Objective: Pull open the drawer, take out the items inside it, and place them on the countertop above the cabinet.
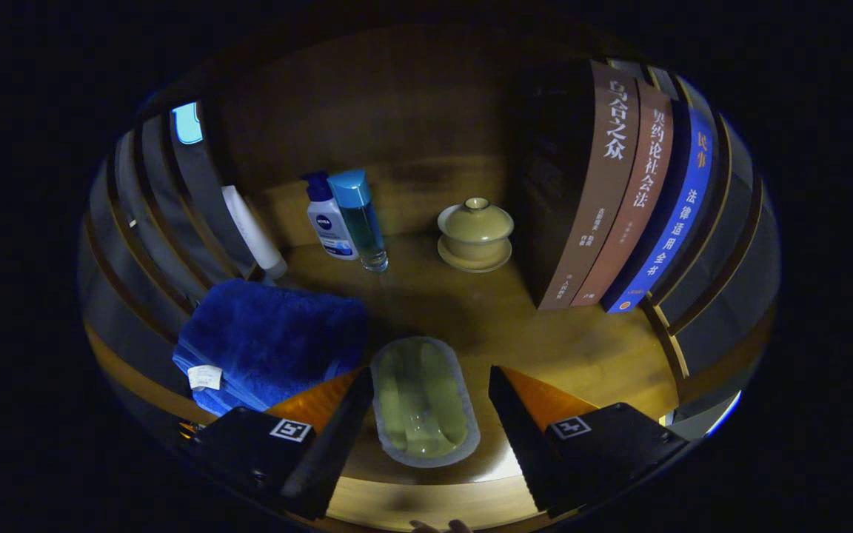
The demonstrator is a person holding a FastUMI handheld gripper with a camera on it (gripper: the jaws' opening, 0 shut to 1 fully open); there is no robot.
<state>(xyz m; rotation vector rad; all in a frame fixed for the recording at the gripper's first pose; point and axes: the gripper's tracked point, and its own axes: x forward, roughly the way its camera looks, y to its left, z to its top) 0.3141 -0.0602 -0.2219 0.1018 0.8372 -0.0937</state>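
Hovering: the hand-held gripper [426,414] hangs over the front edge of the wooden countertop [567,348], its fingers spread wide and pressing on nothing.
Task's thing: a pale green oval dish with a grey rim [425,400] lies flat on the countertop near its front edge, between the two fingers but touching neither as far as can be seen.
How it will handle: judged from its glossy, moulded look, the dish is probably stiff and light, perhaps glazed or plastic, so likely slippery and prone to chip if dropped.
Where to hold: the two long sides of the rim look the best purchase, since the fingers already flank them; a hold across the narrow width should sit squarely, while the shallow sloping wall could let it slide out.
Left front corner: a folded dark blue plush towel with a small white tag [267,344] lies just beside the dish, soft and easy to snag with the left finger.
Back of countertop: a white pump bottle with a blue top [329,222] and a clear bottle of bluish liquid with a light blue cap [361,222] stand upright and touching; a white tube [252,233] leans at the left.
Centre back: an olive lidded ceramic cup on its saucer [475,233] stands well apart from the dish, fragile.
Right side: three upright books, two with brown spines and one blue [619,200], stand beside the cup.
Progress: the dish appears already set on the countertop; whether more remains in the drawer cannot be told.
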